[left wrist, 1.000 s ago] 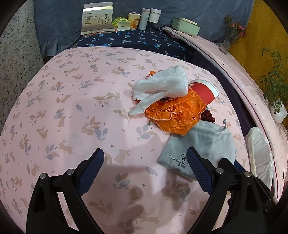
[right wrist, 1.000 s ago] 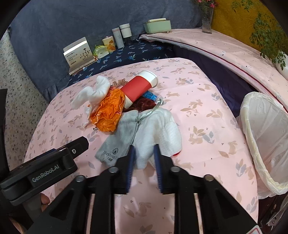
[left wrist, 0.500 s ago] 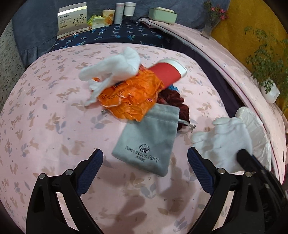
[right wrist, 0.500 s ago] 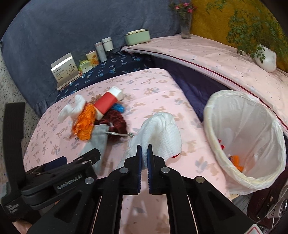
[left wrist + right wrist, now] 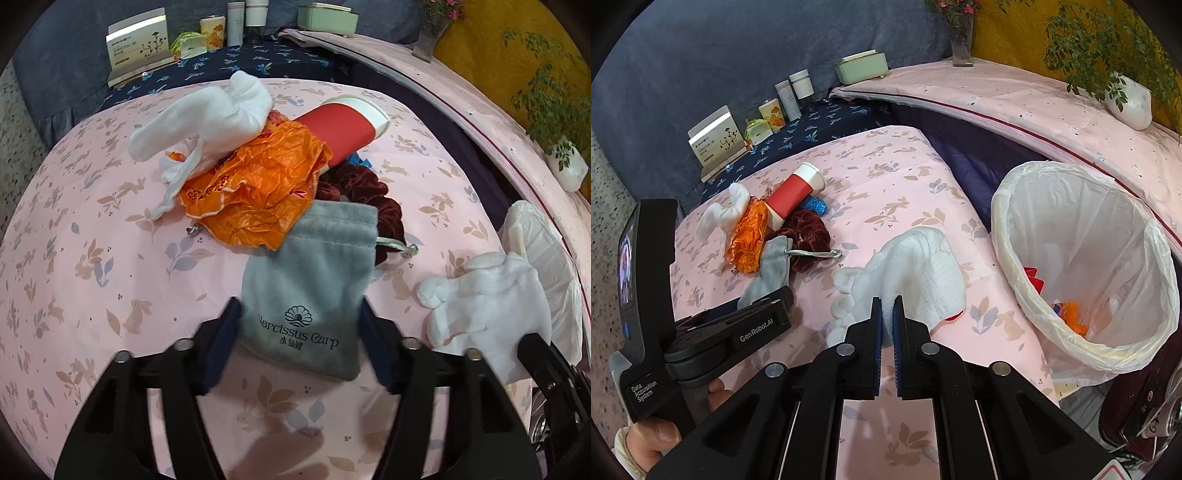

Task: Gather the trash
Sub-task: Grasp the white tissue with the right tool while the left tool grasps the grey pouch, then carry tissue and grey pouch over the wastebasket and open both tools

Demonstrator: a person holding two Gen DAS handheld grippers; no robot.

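1. The grey pouch (image 5: 310, 284) is taken as the landmark; it lies on the pink tablecloth (image 5: 92, 258), its printed end nearest to the left wrist camera.
2. The left gripper (image 5: 300, 343) is placed around the printed end of the pouch; its jaws have just been closing, and the pouch is seen between them; the pads (image 5: 228, 332) are at its two edges, but a firm pinch cannot be told.
3. Just behind the pouch, an orange wrapper (image 5: 258, 184), a dark red scrunchie (image 5: 364, 195), a red paper cup (image 5: 343, 129) and a white glove (image 5: 210, 118) are piled together.
4. To the right of the pouch, a second white glove (image 5: 916, 273) is pinched by the right gripper (image 5: 887, 314), whose jaws are pressed together on the cloth.
5. Further right of the pouch, beyond the table edge, the lined trash bin (image 5: 1082, 354) is seen; some orange and red scraps are lying inside.
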